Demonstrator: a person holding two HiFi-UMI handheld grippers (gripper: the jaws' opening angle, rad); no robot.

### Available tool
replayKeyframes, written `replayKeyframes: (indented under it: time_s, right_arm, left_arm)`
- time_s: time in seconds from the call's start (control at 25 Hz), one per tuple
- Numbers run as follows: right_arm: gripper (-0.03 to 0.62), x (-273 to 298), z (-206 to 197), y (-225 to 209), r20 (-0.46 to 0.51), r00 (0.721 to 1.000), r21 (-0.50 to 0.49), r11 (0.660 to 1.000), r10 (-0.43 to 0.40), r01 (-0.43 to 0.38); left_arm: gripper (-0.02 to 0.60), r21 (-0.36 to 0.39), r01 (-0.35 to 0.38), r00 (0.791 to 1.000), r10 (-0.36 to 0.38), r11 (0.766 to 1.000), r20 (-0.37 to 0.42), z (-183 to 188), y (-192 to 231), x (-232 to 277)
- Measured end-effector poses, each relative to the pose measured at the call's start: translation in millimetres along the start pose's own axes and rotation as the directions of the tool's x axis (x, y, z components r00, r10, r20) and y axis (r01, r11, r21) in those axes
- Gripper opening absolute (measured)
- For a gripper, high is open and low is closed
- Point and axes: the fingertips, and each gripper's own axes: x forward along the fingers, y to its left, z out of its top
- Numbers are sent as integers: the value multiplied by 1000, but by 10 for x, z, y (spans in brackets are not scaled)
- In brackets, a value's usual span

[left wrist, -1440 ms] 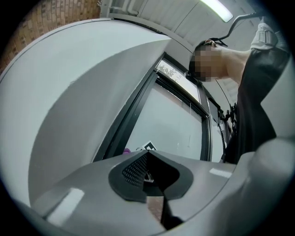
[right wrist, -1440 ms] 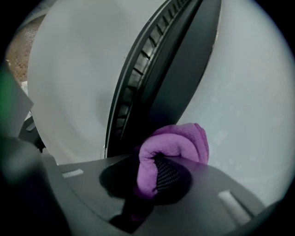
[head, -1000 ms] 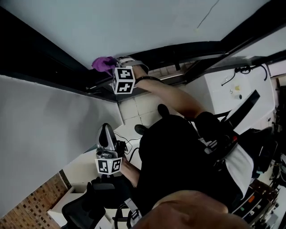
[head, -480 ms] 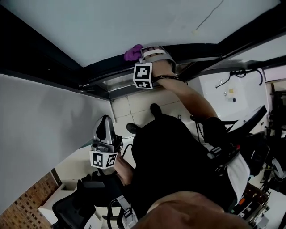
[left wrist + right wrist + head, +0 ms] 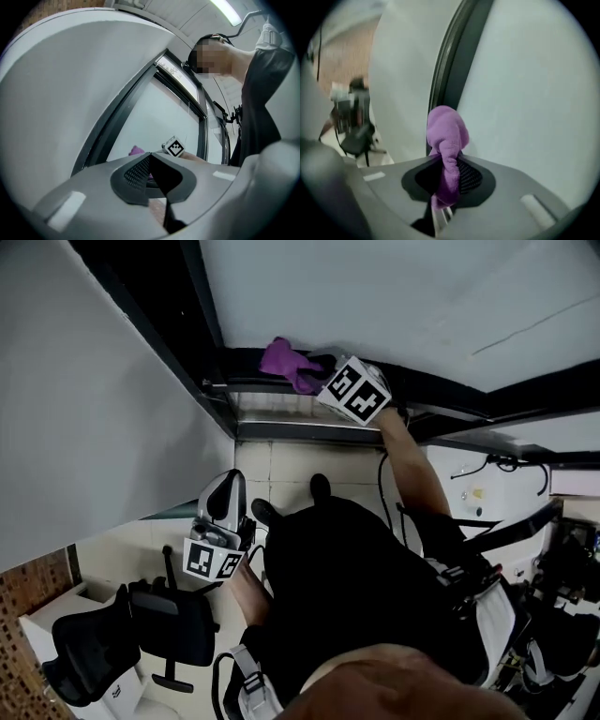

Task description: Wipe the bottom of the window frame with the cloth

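Head view: my right claw (image 5: 321, 374) reaches up toward 12 o'clock, its marker cube (image 5: 356, 390) tilted, and the purple cloth (image 5: 289, 362) bunches out at 10 o'clock from that cube. The cloth sits against the dark window frame (image 5: 281, 432), right where the bottom rail meets the upright at the corner. My left claw (image 5: 228, 493) hangs low at 8 o'clock from the picture's middle, well apart from the window. A black office chair (image 5: 173, 624) stands on the floor at 7 o'clock.

Left gripper view: my left claw (image 5: 150, 155) is clenched, its two jaws pressed together with nothing caught between them. Just past its tip, at 11 o'clock, a scrap of the cloth (image 5: 137, 150) peeks out, with the right claw's cube at 1 o'clock. The window frame (image 5: 123, 117) runs up toward 1 o'clock.

Right gripper view: my right claw (image 5: 446, 180) is clamped on the cloth (image 5: 448, 133), which stands up from the jaws in a soft lump toward 12 o'clock. Its top lies over the dark frame bar (image 5: 457, 61), with pale panes on both sides. I cannot tell whether it presses hard there.
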Motion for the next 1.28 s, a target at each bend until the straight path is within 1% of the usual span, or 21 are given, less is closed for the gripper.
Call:
replayKeyframes:
  time_s: [0.04, 0.08, 0.12, 0.16, 0.2, 0.24, 0.28, 0.36, 0.44, 0.52, 0.6, 0.68, 0.76, 0.88, 1.0, 1.08, 1.2, 1.24, 1.28]
  right_arm:
    - [63, 89, 287, 48, 131, 990, 103, 993, 46, -59]
    - [63, 200, 516, 61, 221, 974, 183, 978, 59, -100]
    - [63, 341, 679, 53, 267, 963, 240, 964, 50, -116]
    - [63, 514, 784, 44, 274, 961, 275, 955, 32, -111]
    - [63, 715, 839, 49, 254, 967, 287, 953, 19, -94]
    - [63, 930, 855, 78, 215, 976, 274, 959, 12, -72]
    - [64, 1137, 841, 120, 166, 986, 239, 970, 7, -47]
    - [63, 1402, 773, 189, 74, 997, 114, 993, -29, 20]
    - [63, 1442, 759, 231, 37, 996, -29, 996, -80, 81]
    - [63, 1415, 759, 261, 15, 991, -176, 976, -131, 132]
    - [61, 1326, 664, 263, -28, 984, -301, 940, -173, 157]
    - [61, 1175, 465, 216, -81, 976, -378, 912, -202, 157]
    - [60, 988, 214, 124, -133, 963, -424, 892, -234, 158]
    - [60, 669, -209, -47, -210, 935, -471, 867, -288, 161]
    - [60, 346, -647, -245, -285, 895, -507, 846, -342, 162]
    - [59, 144, -915, -382, -338, 858, -537, 828, -387, 162]
    - [58, -74, -1218, -565, -417, 787, -586, 796, -455, 150]
    - [59, -104, -1263, -586, -436, 773, -596, 791, -461, 136]
    - [58, -120, -1283, -576, -450, 770, -602, 791, -452, 112]
  left_arm:
    - [3, 0, -6, 1000, 6, 1000, 9, 15, 11, -32]
    - [3, 2, -12, 1000, 12, 1000, 17, 34, 26, -67]
    - [3, 4, -20, 1000, 20, 1000, 24, 56, 48, -108]
    - [3, 6, -30, 999, 29, 1000, 30, 79, 77, -151]
    - [3, 8, -41, 999, 41, 999, 35, 102, 111, -197]
    - [3, 10, -54, 998, 54, 998, 39, 123, 145, -243]
    - [3, 11, -68, 997, 68, 998, 42, 140, 179, -290]
    - [3, 13, -96, 994, 96, 995, 51, 167, 242, -385]
    - [3, 14, -122, 991, 120, 992, 65, 211, 309, -486]
    - [3, 18, -139, 988, 137, 990, 68, 248, 363, -549]
    - [3, 20, -134, 990, 133, 991, 57, 254, 340, -529]
    - [3, 22, -106, 993, 105, 994, 45, 241, 268, -435]
    - [3, 27, -68, 997, 68, 997, 32, 224, 191, -314]
    - [3, 31, -14, 1000, 14, 999, 11, 188, 68, -130]
    - [3, 27, 26, 1000, -25, 999, -12, 108, -39, 34]
    - [3, 24, 44, 999, -43, 999, -26, 65, -99, 122]
    - [3, 25, 66, 997, -65, 997, -38, 32, -191, 232]
    - [3, 26, 72, 997, -71, 997, -39, 26, -225, 262]
    - [3, 28, 75, 997, -74, 997, -39, 22, -262, 283]
